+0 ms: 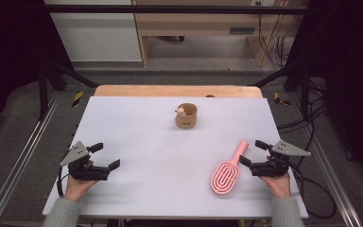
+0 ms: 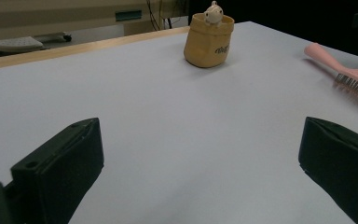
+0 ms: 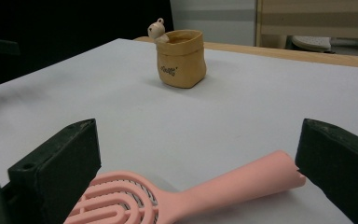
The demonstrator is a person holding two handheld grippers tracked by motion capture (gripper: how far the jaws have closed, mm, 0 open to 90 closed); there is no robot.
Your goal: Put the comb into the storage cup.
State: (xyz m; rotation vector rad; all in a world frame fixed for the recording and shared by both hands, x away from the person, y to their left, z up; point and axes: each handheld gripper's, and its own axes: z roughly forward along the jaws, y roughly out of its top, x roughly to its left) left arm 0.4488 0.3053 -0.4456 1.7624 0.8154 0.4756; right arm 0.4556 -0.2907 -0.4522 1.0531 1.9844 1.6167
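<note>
Lying just beside the wide-open right gripper (image 1: 251, 153), the pink hairbrush (image 1: 228, 170) points its handle up-right, far from the equally open left gripper (image 1: 106, 155).

Pink brush (image 3: 186, 198) btwn open fingers (image 3: 58, 170), tan pot (image 3: 181, 58) beyond

In the left gripper view, the pink hairbrush (image 2: 349, 77) runs off the frame at three o'clock, its head mostly cut away. In the right gripper view, the brush head leaves the bottom edge at six o'clock. The lettering on the tan pouch-shaped cup (image 3: 181, 58) is too small to read.
</note>
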